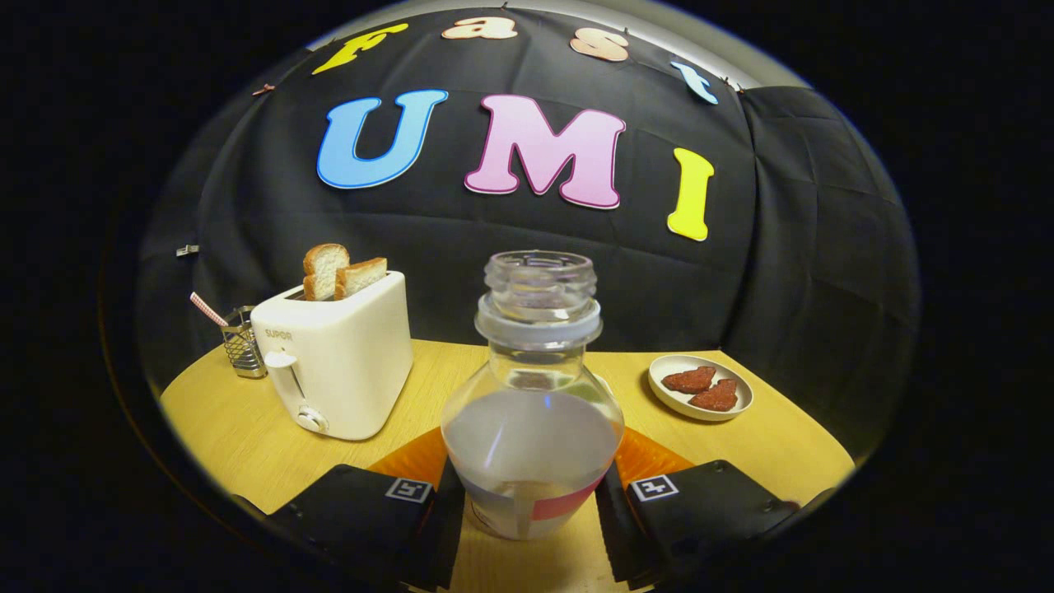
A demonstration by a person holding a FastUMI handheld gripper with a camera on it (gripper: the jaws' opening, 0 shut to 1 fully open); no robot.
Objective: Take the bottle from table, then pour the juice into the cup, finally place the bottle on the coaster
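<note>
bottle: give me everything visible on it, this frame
The bottle is clear, plastic by the look, with a bulbous body, a narrow threaded neck and a collar ring; no cap. It stands upright, about half full of cloudy pale liquid, with a label band low on the body. It sits between the gripper fingers, both pressed against its lower sides. An orange coaster shows behind its base.

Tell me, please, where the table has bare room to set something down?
Bare wood lies between the toaster and the bottle, and in front of the plate. It is crowded at the tool, shut on the bottle.
</note>
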